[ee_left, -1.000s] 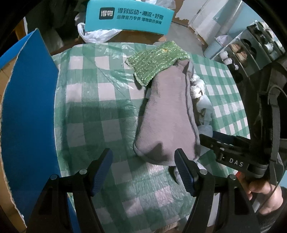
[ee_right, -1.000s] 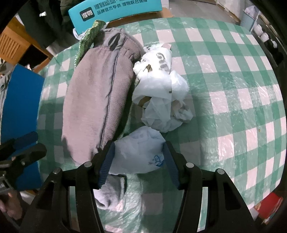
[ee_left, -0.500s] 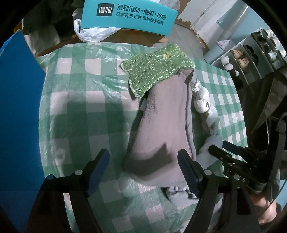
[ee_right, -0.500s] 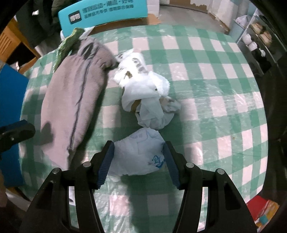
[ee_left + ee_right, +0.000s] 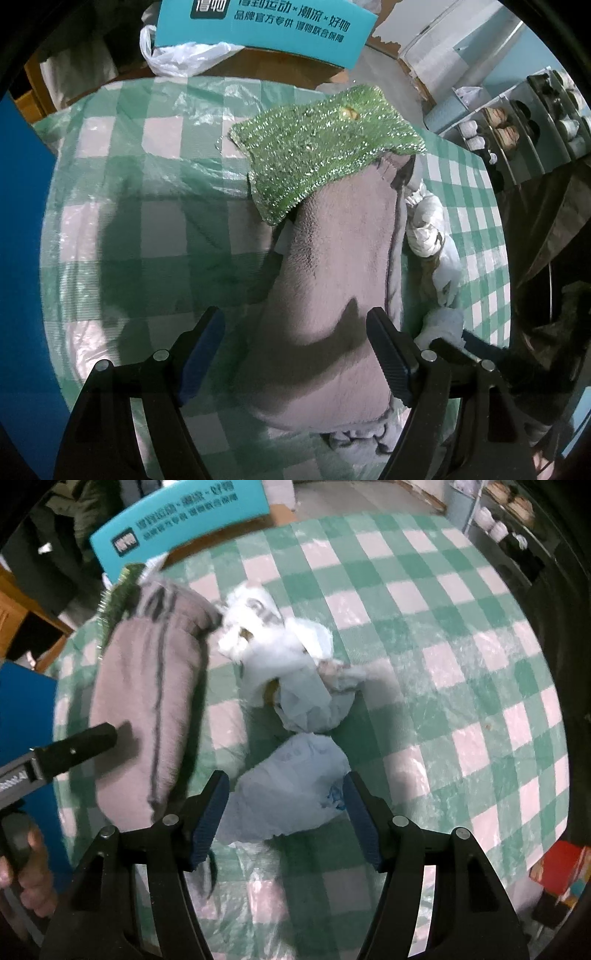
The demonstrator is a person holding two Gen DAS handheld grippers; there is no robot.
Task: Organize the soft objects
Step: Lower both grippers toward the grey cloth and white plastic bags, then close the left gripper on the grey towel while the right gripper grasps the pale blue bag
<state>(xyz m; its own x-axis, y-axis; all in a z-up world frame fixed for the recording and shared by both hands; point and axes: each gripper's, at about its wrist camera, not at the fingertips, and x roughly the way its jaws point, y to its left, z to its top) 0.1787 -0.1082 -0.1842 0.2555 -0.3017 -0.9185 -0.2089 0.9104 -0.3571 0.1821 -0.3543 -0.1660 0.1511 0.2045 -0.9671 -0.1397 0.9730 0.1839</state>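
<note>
Left wrist view: the left gripper (image 5: 295, 352) hangs over the near end of the long grey-brown fleece pouch (image 5: 332, 295), which lies on the green-and-white checked plastic tablecloth (image 5: 140, 221). The pouch's long axis runs from bottom centre of the frame up toward the upper right, roughly in line with the claw's pointing direction, so its width falls between the two blue pads. The jaws have just been opening and stand spread; the pouch lies under the gap, no pad pressing it. A glittering green knitted cloth (image 5: 325, 147) drapes over the pouch's far end, at upper centre.

Right wrist view: the right gripper (image 5: 286, 812) straddles the crumpled pale blue plastic bag (image 5: 291, 797) at lower centre. Its jaws have just been opening; the bag sits between the pads, which appear to have let it go. A white crumpled bag bundle (image 5: 280, 653) lies just beyond, at centre; the pouch lies at left.

Judgement: the left claw is nearer the pouch; closing across its short axis is the likely next move.
</note>
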